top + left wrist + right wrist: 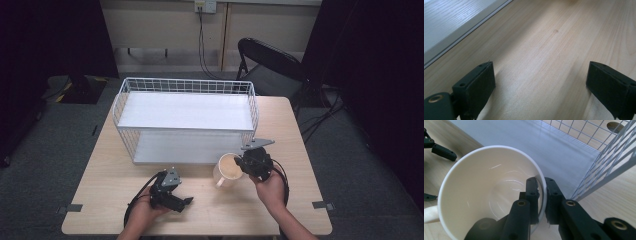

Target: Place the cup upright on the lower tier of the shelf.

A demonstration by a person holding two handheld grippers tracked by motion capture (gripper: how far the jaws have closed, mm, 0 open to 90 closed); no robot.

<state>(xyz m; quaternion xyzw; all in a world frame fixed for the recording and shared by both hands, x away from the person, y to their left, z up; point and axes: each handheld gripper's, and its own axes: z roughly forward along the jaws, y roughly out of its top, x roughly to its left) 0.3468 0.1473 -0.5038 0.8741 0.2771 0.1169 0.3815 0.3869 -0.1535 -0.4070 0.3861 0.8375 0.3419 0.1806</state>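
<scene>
Step in hand: carrying the mug (228, 170) toward the lower shelf of the wire rack (186, 117), as I judge it from where it is held.
Right tool (541, 188): clamped on the mug's rim, one jaw inside the wall and one outside, with nothing else in the grip.
Left tool (539, 82): jaws wide apart and empty, low over the bare surface (554, 50), near the rack's front edge.
Mug: empty, tilted, just in front of the rack's open lower level, handle (430, 214) pointing away from the right tool.
Doing it well: a rim pinch lets the mug swing, so keep the wrist steady and move slowly.
Clearance: go in under the upper shelf (185, 111) and stay off the wire side (604, 165) at the right.
Setting down: level the mug, let its base meet the lower shelf (544, 147), then release.
Risk: the glazed rim may slip if the grip eases early.
</scene>
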